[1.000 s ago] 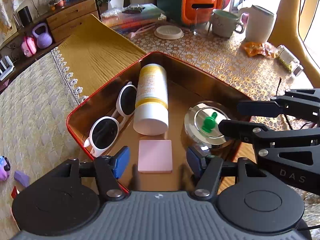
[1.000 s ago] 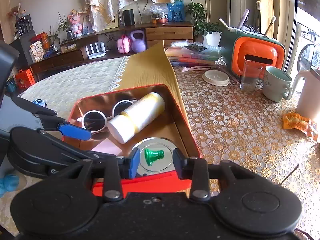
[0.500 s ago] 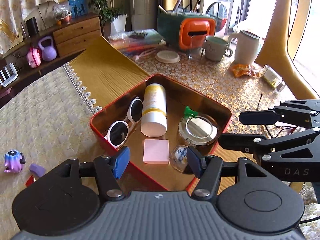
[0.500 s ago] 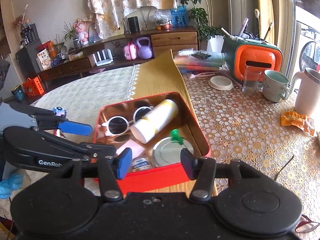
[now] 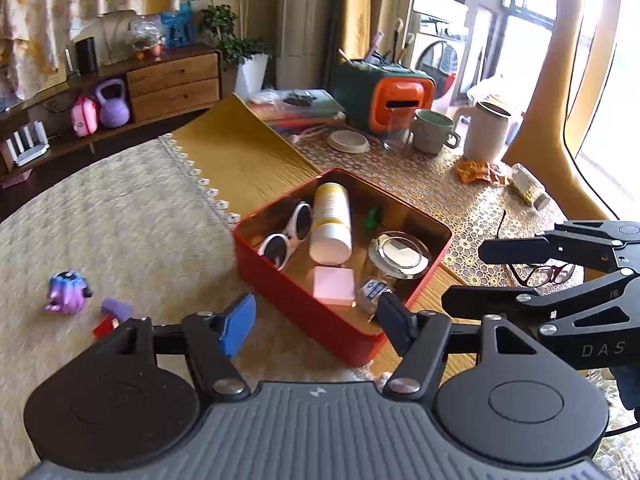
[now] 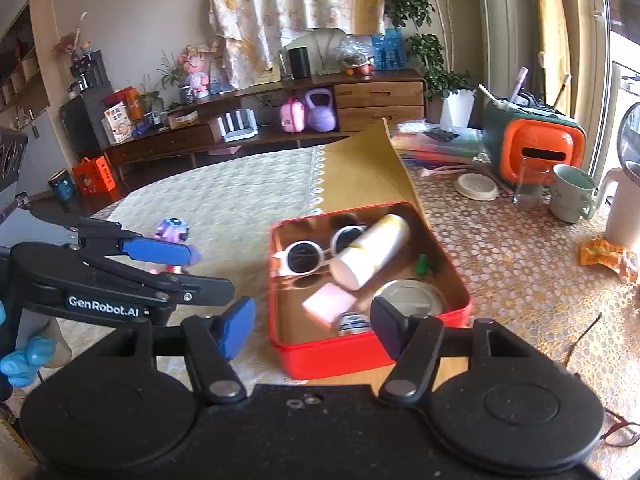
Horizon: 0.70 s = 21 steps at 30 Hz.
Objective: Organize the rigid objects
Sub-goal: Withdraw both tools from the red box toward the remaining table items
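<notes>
A red tin box sits on the table. It holds white sunglasses, a white and yellow bottle, a pink pad, a round metal lid, a small green piece and a small jar. My left gripper is open and empty, above the box's near wall. My right gripper is open and empty, also near the box, and it shows in the left wrist view.
A purple toy and small purple and red pieces lie left of the box. Red glasses lie to its right. A green mug, white jug, orange container, snack wrapper and bottle stand behind.
Both grippers have pulled back and up from the box, so it looks smaller. The right gripper's jaws have opened wider. The green piece now lies on the box floor beside the bottle, off the lid.
</notes>
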Each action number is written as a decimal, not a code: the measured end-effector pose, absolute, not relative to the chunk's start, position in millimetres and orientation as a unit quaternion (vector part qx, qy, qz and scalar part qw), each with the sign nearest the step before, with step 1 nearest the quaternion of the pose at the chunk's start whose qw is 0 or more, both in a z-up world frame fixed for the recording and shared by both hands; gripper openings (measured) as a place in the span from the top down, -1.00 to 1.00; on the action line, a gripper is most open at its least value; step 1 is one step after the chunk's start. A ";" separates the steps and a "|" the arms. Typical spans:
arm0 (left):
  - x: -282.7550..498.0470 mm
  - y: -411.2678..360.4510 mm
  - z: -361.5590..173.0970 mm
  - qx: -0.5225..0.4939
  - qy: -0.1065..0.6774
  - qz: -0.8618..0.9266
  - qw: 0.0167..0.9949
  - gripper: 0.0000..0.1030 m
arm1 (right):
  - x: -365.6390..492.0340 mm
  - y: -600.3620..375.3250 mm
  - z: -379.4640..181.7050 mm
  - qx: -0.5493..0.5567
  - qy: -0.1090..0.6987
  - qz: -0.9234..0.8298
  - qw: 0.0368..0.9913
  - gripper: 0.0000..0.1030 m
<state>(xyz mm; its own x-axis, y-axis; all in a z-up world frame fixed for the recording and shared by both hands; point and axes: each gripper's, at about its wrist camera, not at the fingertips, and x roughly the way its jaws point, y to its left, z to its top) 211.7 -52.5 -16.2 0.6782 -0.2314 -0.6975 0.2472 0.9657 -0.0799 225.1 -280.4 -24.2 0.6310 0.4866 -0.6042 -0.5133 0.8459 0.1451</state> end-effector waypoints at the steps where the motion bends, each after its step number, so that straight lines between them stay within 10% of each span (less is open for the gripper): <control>1: 207.8 -48.0 -15.8 0.010 0.378 -0.129 0.917 -0.31 | 222.7 -277.4 -23.8 -0.020 0.328 0.280 0.902 -0.27; 21: 165.5 53.7 -34.5 -0.036 0.357 -0.005 0.933 -0.66 | 203.8 -214.1 -27.2 -0.050 0.315 0.312 0.895 -0.99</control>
<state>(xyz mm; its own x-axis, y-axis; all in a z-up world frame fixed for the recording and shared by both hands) 165.5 53.7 -34.5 0.7450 -0.0341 -0.6661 -0.0171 0.9974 -0.0702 203.8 -214.1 -27.2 0.6073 0.5268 -0.5947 -0.5893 0.8007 0.1076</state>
